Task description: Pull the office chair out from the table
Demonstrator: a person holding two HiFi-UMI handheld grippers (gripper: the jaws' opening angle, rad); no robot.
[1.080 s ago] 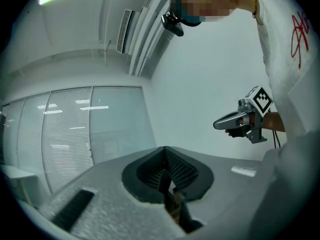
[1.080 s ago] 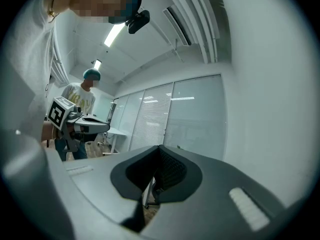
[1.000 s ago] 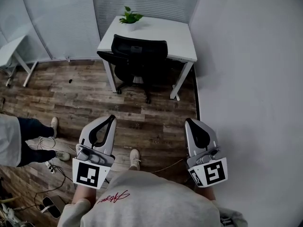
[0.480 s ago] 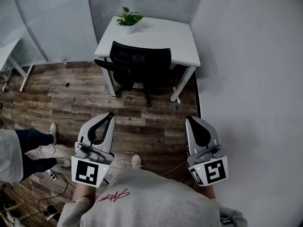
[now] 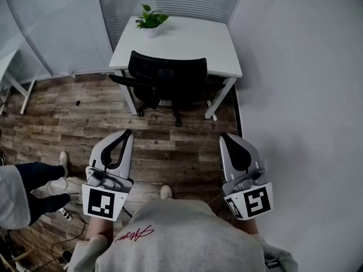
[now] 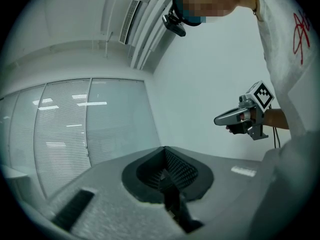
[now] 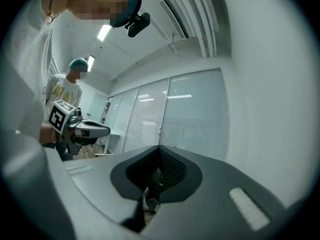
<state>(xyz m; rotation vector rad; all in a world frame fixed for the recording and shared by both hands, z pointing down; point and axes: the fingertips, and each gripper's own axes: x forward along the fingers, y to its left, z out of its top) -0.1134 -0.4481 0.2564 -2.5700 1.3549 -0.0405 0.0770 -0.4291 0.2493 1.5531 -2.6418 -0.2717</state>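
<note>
Wood-plank flooring (image 5: 170, 146) in grey-brown runs from my feet to a corner of the room. That corner is closed in by a plain white wall (image 5: 300, 67) on the right and frosted glass panels with horizontal blinds (image 5: 57, 27) behind and to the left. Against it stands a white rectangular table (image 5: 193, 44) on white legs, with a small green potted plant (image 5: 150, 20) near its far left corner.

The black mesh-backed office chair (image 5: 167, 72) is pushed in at the table's near edge. Its backrest faces me, its seat is under the top and its wheeled base sits between the table legs.

I hold both tongs level ahead of me, well apart from the chair. My left gripper (image 5: 126, 134) has its jaws pressed together with nothing between them. My right gripper (image 5: 226, 136) is likewise closed and empty.

At the left edge, another person's dark trouser leg (image 5: 37, 177) stands on the planks.
</note>
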